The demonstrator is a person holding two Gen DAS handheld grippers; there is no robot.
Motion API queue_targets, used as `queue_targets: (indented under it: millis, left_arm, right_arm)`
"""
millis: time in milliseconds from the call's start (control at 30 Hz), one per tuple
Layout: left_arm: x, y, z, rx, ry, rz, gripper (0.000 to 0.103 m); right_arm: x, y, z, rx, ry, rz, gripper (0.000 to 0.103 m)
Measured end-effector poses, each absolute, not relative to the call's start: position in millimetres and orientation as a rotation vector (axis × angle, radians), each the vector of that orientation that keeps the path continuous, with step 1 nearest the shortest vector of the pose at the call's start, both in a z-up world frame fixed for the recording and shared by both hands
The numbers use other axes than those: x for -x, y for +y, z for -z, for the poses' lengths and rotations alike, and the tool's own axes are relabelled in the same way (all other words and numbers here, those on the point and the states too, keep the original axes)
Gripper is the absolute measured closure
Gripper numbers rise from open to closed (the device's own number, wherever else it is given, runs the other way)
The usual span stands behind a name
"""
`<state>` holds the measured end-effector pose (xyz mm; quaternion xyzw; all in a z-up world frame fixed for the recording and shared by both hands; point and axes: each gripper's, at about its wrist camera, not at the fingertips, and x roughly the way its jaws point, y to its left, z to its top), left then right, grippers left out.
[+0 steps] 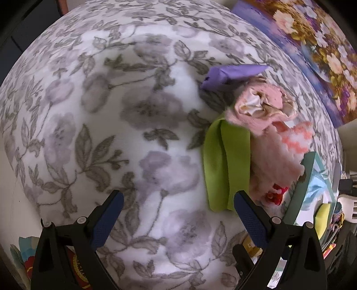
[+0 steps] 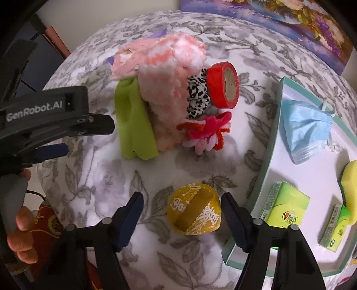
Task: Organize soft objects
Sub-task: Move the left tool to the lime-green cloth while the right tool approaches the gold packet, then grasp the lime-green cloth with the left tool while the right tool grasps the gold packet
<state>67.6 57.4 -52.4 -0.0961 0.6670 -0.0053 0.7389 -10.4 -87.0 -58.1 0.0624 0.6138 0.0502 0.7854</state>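
Observation:
My left gripper (image 1: 178, 200) hangs open over the floral blanket (image 1: 111, 111), nothing between its fingers. Just right of it lies a pile: a green cloth (image 1: 225, 165), a pink fuzzy cloth (image 1: 267, 111) and a purple cloth (image 1: 232, 73). In the right wrist view my right gripper (image 2: 181, 197) stands open around a yellow foil packet (image 2: 194, 209); the right finger is close to it and the left finger stands apart. Behind it the same pile shows the pink fuzzy cloth (image 2: 165, 73), green cloth (image 2: 133, 125), a leopard-print scrunchie (image 2: 198, 96) and a red-and-pink yarn bundle (image 2: 205, 131).
A red tape roll (image 2: 223, 84) leans on the pile. At the right a teal-rimmed white tray (image 2: 267, 138) holds a blue face mask (image 2: 305, 131), green tissue packs (image 2: 287, 207) and a yellow sponge (image 2: 351, 189). A flower painting (image 2: 290, 20) stands behind. A hand (image 2: 20, 225) grips the left tool.

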Motion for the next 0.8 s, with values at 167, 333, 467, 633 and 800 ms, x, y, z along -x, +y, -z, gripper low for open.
queue_targets:
  millis: [167,333,467,633,800]
  left_arm:
    - [-68.9,54.8,55.4,0.224,1.477,0.012,0.004]
    - [-72.4,48.6,66.5,0.253,1.506,0.029,0.004]
    - [-75.3,45.4,71.2,0.272,1.508,0.044,0.004]
    - [-84.0,33.7,72.1,0.274,1.48,0.072,0.004]
    - [-93.2,18.7,75.9,0.241,1.46,0.081,0.008]
  right_arm:
    - [6.7,-85.7,65.4,-0.129,1.343,-0.096,0.035]
    - [5.3,-85.3,73.3,-0.123,1.365,-0.091,0.042]
    - [5.9,-90.1,75.0,-0.141,1.363,-0.07,0.051]
    - [6.4,-95.9,78.9,-0.177,1.364,-0.074,0.051]
    - [6.6,-99.5,80.7,-0.184,1.365,-0.077,0.051]
